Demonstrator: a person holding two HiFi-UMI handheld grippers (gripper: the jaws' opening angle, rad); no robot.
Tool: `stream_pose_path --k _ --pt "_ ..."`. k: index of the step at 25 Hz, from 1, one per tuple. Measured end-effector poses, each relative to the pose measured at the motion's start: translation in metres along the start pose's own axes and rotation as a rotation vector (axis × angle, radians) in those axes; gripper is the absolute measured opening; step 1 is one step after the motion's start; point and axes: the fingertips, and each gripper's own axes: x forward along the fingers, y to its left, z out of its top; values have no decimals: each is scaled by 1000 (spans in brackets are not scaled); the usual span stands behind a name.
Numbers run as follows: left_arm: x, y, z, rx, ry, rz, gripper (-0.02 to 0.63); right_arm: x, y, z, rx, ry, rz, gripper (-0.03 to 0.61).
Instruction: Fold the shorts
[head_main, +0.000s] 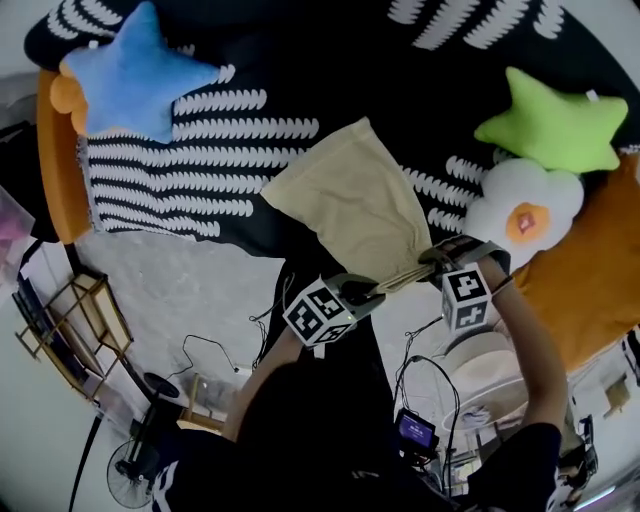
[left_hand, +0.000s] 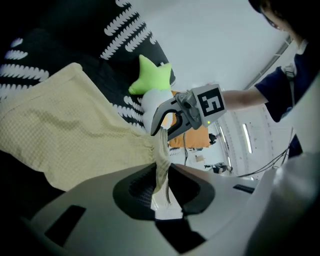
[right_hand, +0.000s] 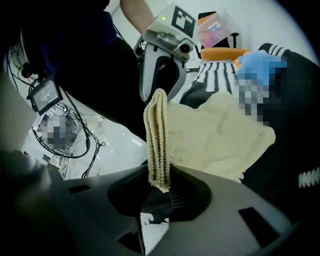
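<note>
The beige shorts (head_main: 350, 200) hang from their gathered waistband, and their far end lies on the black-and-white patterned blanket (head_main: 220, 130). My left gripper (head_main: 378, 290) is shut on one end of the waistband, and the cloth is pinched between its jaws in the left gripper view (left_hand: 161, 172). My right gripper (head_main: 440, 255) is shut on the other end, where the ribbed elastic stands up between its jaws (right_hand: 159, 182). The two grippers sit close together at the near edge of the blanket. Each shows in the other's view: the right gripper (left_hand: 160, 131) and the left gripper (right_hand: 157, 95).
A blue star pillow (head_main: 135, 70) lies at the far left and a green star pillow (head_main: 555, 125) at the right. Below the green one is a white flower pillow (head_main: 525, 210). Orange cushions (head_main: 55, 150) (head_main: 590, 280) flank the blanket. Cables, a fan (head_main: 135, 460) and a wooden rack (head_main: 70, 320) are on the floor.
</note>
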Motion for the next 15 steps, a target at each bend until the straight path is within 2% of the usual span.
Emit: stream_pose_path --k 3,6,10,15 --pt "-22 20 23 -99 -143 28 72 -19 -36 9 -2 2 -3 89" --pt "-47 40 46 -146 -266 74 72 -36 -70 22 26 5 71 91" --pt "-86 78 66 -154 -364 171 72 -45 -120 47 79 6 166 92" --pt "-134 134 86 -178 -456 256 74 -39 -195 80 223 -98 174 95"
